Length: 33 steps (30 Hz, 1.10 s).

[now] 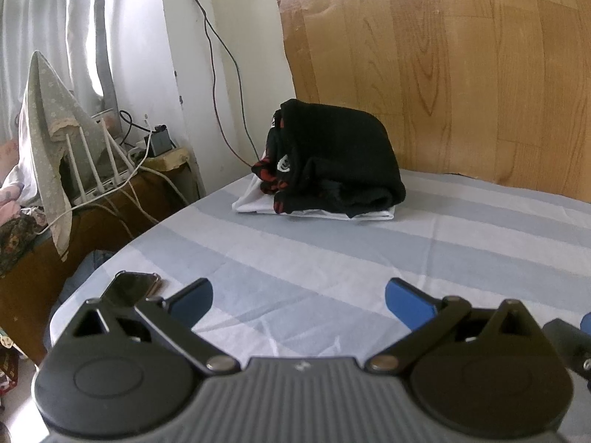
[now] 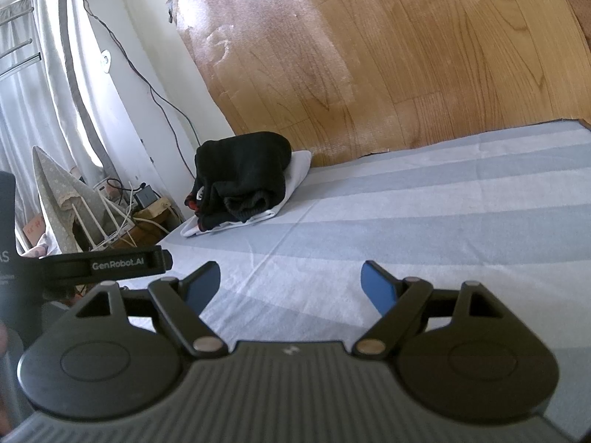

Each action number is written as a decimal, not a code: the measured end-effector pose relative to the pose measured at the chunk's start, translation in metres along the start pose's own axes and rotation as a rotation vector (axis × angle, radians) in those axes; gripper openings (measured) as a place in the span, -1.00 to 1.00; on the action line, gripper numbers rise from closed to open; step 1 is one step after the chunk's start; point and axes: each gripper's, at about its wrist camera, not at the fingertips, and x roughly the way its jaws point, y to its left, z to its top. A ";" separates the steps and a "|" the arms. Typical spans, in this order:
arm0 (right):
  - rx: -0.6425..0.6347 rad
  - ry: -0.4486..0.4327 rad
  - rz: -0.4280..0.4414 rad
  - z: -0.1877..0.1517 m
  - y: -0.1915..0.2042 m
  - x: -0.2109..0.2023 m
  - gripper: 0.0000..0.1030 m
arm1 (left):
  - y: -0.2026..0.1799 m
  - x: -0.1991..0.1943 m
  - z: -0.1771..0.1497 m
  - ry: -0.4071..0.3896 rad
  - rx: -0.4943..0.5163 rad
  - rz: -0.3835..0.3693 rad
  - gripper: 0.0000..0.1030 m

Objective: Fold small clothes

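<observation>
A folded black garment with red and white marks (image 1: pixel 332 158) lies on top of a folded white garment (image 1: pixel 258 205) at the far left corner of the striped bed. The same pile shows in the right wrist view, black garment (image 2: pixel 243 173) over white garment (image 2: pixel 295 170). My left gripper (image 1: pixel 298 301) is open and empty, low over the near part of the bed, well short of the pile. My right gripper (image 2: pixel 291 282) is open and empty too, to the right of the left one.
The blue and white striped sheet (image 1: pixel 406 258) covers the bed. A phone (image 1: pixel 129 288) lies near its left edge. A wood-pattern wall (image 1: pixel 461 74) stands behind. Left of the bed are a cloth-draped router (image 1: pixel 88 170), cables and a curtain (image 1: pixel 44 37). The left device (image 2: pixel 103 267) juts in beside my right gripper.
</observation>
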 end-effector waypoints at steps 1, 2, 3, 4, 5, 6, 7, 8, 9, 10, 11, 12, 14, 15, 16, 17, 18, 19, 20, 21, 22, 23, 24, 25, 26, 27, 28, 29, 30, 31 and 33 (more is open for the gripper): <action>-0.001 0.000 0.000 0.000 0.000 0.000 0.66 | 0.000 0.000 0.000 0.000 0.001 0.000 1.00; -0.001 0.000 0.001 0.000 0.000 0.000 0.66 | 0.000 0.000 0.000 0.002 0.003 0.002 1.00; -0.001 0.000 0.001 0.000 0.000 0.000 0.66 | 0.000 0.000 0.000 0.004 0.004 0.003 1.00; -0.002 -0.001 0.002 0.000 0.001 0.000 0.66 | 0.000 0.000 0.000 0.006 0.006 0.005 1.00; -0.003 -0.001 0.003 0.000 0.000 0.000 0.66 | 0.000 -0.001 0.000 0.007 0.008 0.009 1.00; -0.004 -0.001 0.003 0.000 0.001 0.000 0.66 | 0.000 -0.001 0.000 0.007 0.010 0.018 1.00; -0.005 -0.001 0.004 0.000 0.001 0.000 0.66 | 0.000 -0.002 0.000 0.004 0.012 0.031 1.00; -0.006 -0.001 0.004 0.000 0.001 0.000 0.66 | 0.000 -0.002 0.000 0.001 0.014 0.042 1.00; -0.006 0.000 0.005 0.000 0.001 0.000 0.66 | 0.000 -0.002 0.000 -0.003 0.016 0.052 1.00; -0.006 -0.001 0.005 0.000 0.001 0.000 0.66 | 0.001 -0.003 0.000 -0.005 0.015 0.055 1.00; -0.005 0.000 0.005 0.000 0.001 0.000 0.66 | 0.002 -0.004 0.000 -0.006 0.013 0.055 1.00; -0.006 0.000 0.005 0.000 0.000 0.000 0.66 | 0.003 -0.004 0.001 -0.007 0.009 0.057 1.00; -0.007 0.000 0.005 0.000 0.001 0.000 0.66 | 0.004 -0.003 0.001 -0.006 0.005 0.057 1.00; -0.007 0.000 0.005 0.000 0.001 0.000 0.66 | 0.005 -0.003 0.002 -0.005 0.001 0.057 1.00; -0.007 0.000 0.004 0.000 0.001 0.000 0.66 | 0.005 -0.003 0.001 -0.003 0.000 0.057 1.00; -0.006 -0.001 0.004 0.000 0.001 0.000 0.66 | 0.005 -0.003 0.002 -0.003 0.000 0.056 1.00; -0.006 -0.001 0.005 0.000 0.000 0.000 0.66 | 0.005 -0.003 0.001 -0.004 0.000 0.055 1.00; -0.006 0.000 0.005 0.001 0.000 0.000 0.66 | 0.005 -0.003 0.002 -0.004 0.000 0.053 1.00; -0.007 0.000 0.005 0.000 0.001 0.000 0.66 | 0.006 -0.004 0.002 -0.003 -0.001 0.047 1.00; -0.007 0.000 0.005 0.001 0.000 0.000 0.66 | 0.006 -0.004 0.002 -0.001 -0.005 0.040 1.00; -0.006 0.000 0.005 0.000 0.000 0.000 0.66 | 0.007 -0.005 0.002 0.001 -0.009 0.035 1.00; -0.007 0.000 0.005 0.000 0.001 0.000 0.66 | 0.007 -0.005 0.002 0.002 -0.014 0.031 1.00; -0.006 0.000 0.005 0.000 0.001 0.000 0.66 | 0.008 -0.006 0.002 0.004 -0.018 0.025 1.00; -0.006 0.000 0.005 0.000 0.001 0.000 0.66 | 0.008 -0.006 0.002 0.007 -0.021 0.021 1.00; -0.006 0.000 0.005 0.000 0.001 0.000 0.66 | 0.008 -0.006 0.002 0.011 -0.023 0.017 1.00; -0.007 0.001 0.005 0.000 0.001 0.000 0.66 | 0.008 -0.006 0.002 0.015 -0.022 0.014 1.00; -0.007 0.000 0.005 0.000 0.001 0.000 0.66 | 0.007 -0.006 0.002 0.018 -0.022 0.011 1.00; -0.007 0.000 0.005 0.000 0.001 0.000 0.66 | 0.007 -0.007 0.002 0.020 -0.021 0.010 1.00; -0.006 0.000 0.005 0.001 0.001 0.000 0.66 | 0.007 -0.007 0.001 0.022 -0.021 0.009 1.00; -0.006 0.000 0.005 0.000 0.001 0.000 0.66 | 0.006 -0.007 0.001 0.023 -0.021 0.007 1.00; -0.007 0.000 0.005 0.001 0.001 0.000 0.66 | 0.006 -0.008 0.001 0.026 -0.018 0.001 1.00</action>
